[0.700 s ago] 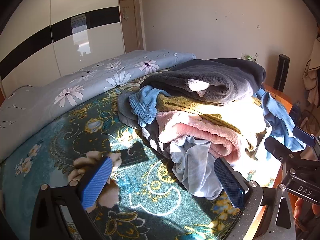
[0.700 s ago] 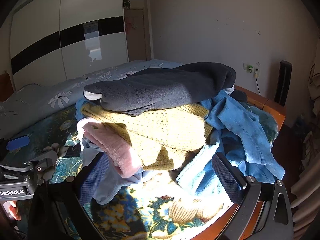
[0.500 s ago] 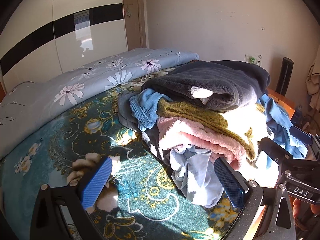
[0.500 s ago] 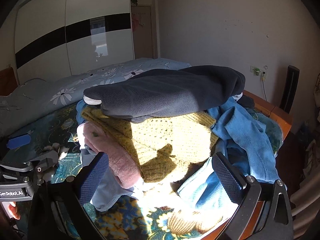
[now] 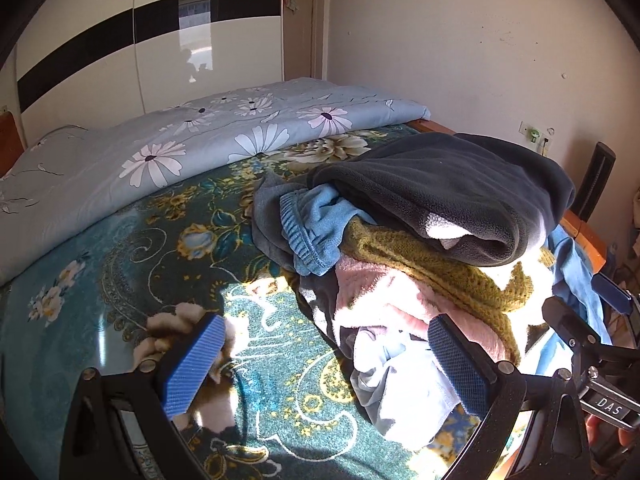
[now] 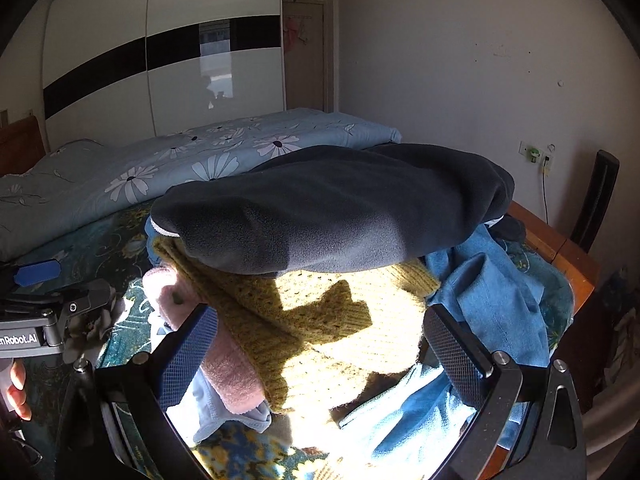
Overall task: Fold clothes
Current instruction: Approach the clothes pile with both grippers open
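**Pile lying ahead of the right jaws, off to the side of the left**

The bed [image 5: 120, 280], under its teal floral cover, is carrying a heap of unfolded clothes [image 6: 320, 300] at its near corner, by the wooden frame edge. On top of the heap, the dark fleece garment [image 6: 340, 216] is lying with its long axis running across the right wrist view, one end hanging out over the yellow knit sweater [image 6: 320, 320] and the pink fleece piece [image 6: 228, 364] beneath it. A blue garment [image 6: 492, 304] is spilling off the far side.

The right gripper [image 6: 320, 360] is facing the heap squarely, tilted downward, jaws spread wide with nothing between them but the sunlit sweater lying beyond. The left gripper [image 5: 328, 364] is also standing wide and empty, but the heap is sitting toward its right finger; its left finger is hanging over bare cover. By my reading, the right hand is the nearer one to the fleece on top, and a grab for it would be going up and forward.
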A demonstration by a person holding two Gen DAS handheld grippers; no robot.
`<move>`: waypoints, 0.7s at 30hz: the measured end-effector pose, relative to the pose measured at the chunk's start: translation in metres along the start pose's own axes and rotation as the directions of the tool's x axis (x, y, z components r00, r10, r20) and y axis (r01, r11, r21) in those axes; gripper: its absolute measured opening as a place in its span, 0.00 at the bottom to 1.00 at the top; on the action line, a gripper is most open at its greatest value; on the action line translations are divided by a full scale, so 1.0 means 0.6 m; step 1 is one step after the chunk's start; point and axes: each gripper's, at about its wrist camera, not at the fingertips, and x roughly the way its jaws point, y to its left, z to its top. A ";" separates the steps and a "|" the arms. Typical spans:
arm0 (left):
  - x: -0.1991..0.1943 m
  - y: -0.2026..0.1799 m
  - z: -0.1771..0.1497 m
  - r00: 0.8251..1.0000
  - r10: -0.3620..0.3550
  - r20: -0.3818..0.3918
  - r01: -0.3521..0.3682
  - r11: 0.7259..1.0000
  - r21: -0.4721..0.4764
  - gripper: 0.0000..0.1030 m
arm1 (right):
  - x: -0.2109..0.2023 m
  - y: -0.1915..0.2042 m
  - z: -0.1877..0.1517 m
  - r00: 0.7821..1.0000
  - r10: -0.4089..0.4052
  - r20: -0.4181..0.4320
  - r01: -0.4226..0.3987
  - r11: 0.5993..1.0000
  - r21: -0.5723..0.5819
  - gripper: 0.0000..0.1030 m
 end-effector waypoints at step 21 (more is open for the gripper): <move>-0.032 -0.025 -0.001 0.996 0.022 0.081 -0.030 0.995 0.098 1.00 | -0.018 0.009 0.010 0.999 0.029 0.040 -0.029 1.000 -0.010 1.00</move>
